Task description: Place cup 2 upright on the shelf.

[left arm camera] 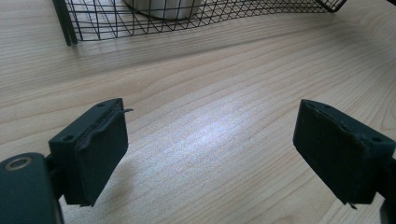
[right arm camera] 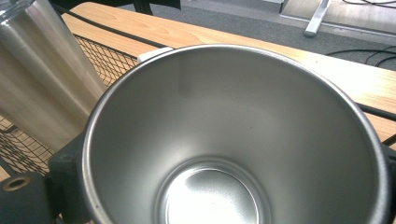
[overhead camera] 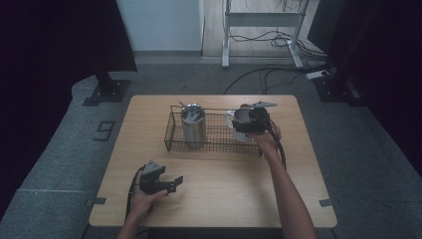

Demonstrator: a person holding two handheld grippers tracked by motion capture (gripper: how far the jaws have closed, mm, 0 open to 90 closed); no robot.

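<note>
Two cups: a tall steel tumbler (overhead camera: 193, 124) stood upright in the left half of the wire basket (overhead camera: 175, 135), and a white mug (overhead camera: 238, 124) with a steel inside was at the basket's right end.
Step in hand: judged from the pictures, the mug was being placed into, or lifted from, the basket's right end; I could not tell whether its base rested on the mesh.
Right claw: the right claw (overhead camera: 253, 120) was closed around the mug, its jaws flanking the wall just below the rim; in the right gripper view the mug's open mouth (right arm camera: 233, 140) sat directly in front of the camera, with the tumbler (right arm camera: 42, 74) just beside it on the left.
Left claw: the left claw (overhead camera: 171, 183) sat low over the bare counter (overhead camera: 224, 189) near the person's edge, jaws wide apart and holding nothing (left arm camera: 210, 149); it was well apart from the basket.
How to do it well: keeping the mug upright and moving it straight up or down seemed wise, so its base would not catch the basket's wire rim.
Risk: the tumbler was near; a sideways swing could have knocked it over.
Grip: smooth metal may slip, so firm pressure seemed needed until the mug was settled.
</note>
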